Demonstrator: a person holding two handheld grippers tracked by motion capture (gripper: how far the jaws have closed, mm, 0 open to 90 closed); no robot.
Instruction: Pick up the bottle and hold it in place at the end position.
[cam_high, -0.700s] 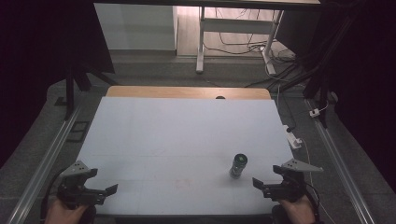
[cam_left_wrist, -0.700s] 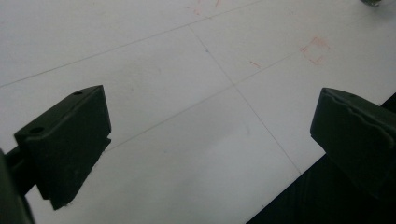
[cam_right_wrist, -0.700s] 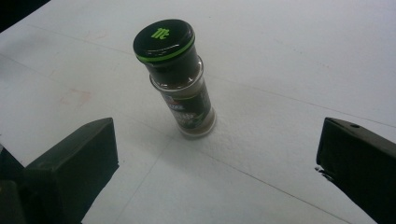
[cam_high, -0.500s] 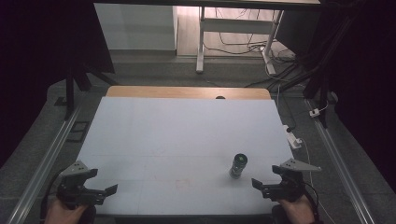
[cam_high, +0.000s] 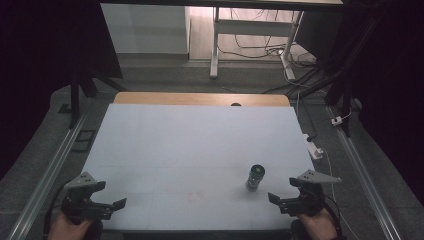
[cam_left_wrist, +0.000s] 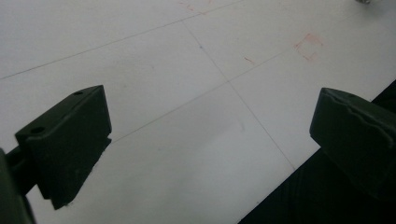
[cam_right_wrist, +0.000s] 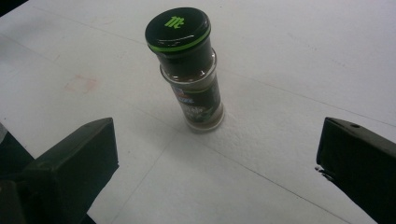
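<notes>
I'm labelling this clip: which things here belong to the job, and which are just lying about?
Likely in play:
spice jar, upright on the white table
right gripper, open, nearest the jar
left gripper, open

Lying about:
power strip off the table's right edge
cables on the floor

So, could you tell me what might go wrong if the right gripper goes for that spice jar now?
1. The spice jar is tall, narrow and upright on the white table; a jaw nudging it off-centre could tip it.
2. The right gripper sits low near the table's front edge, so a high grasp on the black lid may slip or topple it.
</notes>
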